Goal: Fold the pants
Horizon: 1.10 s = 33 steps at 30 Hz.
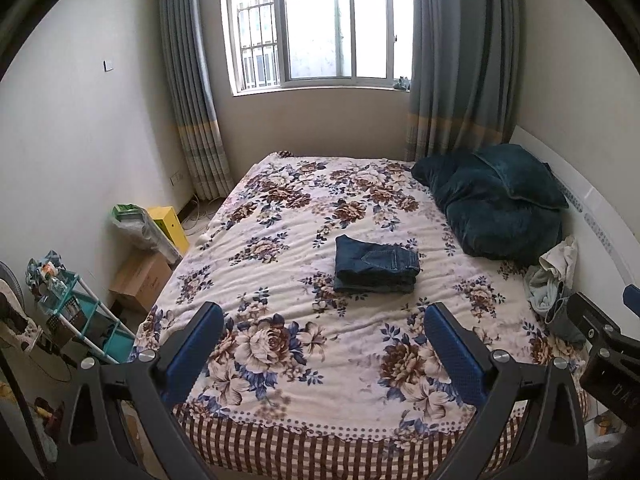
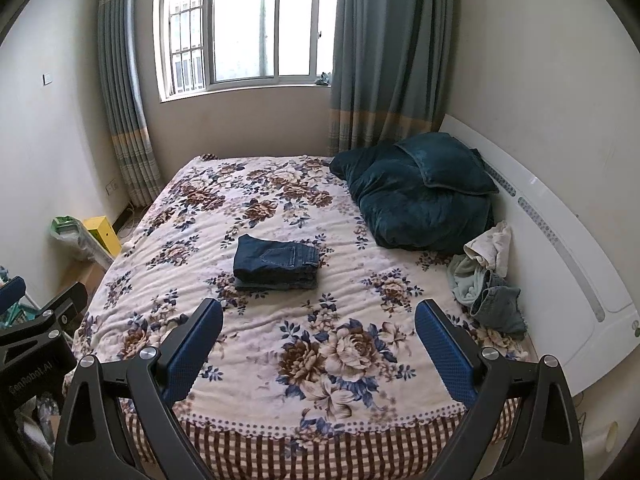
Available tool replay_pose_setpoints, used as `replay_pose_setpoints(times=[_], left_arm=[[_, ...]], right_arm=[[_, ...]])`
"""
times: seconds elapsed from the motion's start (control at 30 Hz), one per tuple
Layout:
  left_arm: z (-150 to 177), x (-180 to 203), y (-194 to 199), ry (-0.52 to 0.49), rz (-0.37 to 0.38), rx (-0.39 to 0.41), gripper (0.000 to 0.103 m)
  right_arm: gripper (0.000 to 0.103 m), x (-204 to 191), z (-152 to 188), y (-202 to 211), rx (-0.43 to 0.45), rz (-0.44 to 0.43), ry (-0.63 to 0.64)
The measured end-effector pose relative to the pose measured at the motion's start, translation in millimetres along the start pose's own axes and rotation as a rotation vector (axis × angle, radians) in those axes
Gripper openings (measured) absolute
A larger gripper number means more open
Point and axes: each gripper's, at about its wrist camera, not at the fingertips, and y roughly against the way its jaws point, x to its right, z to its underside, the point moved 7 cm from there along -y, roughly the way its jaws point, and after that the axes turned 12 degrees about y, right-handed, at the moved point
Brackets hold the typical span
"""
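On the floral bedspread [image 1: 280,360], near the middle of the bed, the folded jeans [image 1: 376,264] are lying in a compact stack. Both the left gripper [image 1: 324,344] and right gripper [image 2: 318,340] are hovering wide and empty, well back; judging by this, they should be staying clear, avoiding the tidy folds.

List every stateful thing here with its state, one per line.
Jeans: folded, flat on the bed.
Left gripper: open, empty.
Right gripper: open, empty.
Curtains: drawn apart.
Clothes pile: unfolded, crumpled by the headboard.
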Motion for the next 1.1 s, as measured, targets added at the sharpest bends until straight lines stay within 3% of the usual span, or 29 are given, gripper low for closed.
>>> replay_pose_setpoints(times=[1.1], left_arm=[[-4, 5, 5, 0.009, 0.0, 0.009, 0.103]], right_arm=[[0.099, -12, -3, -1, 0.002, -0.005, 0.0]])
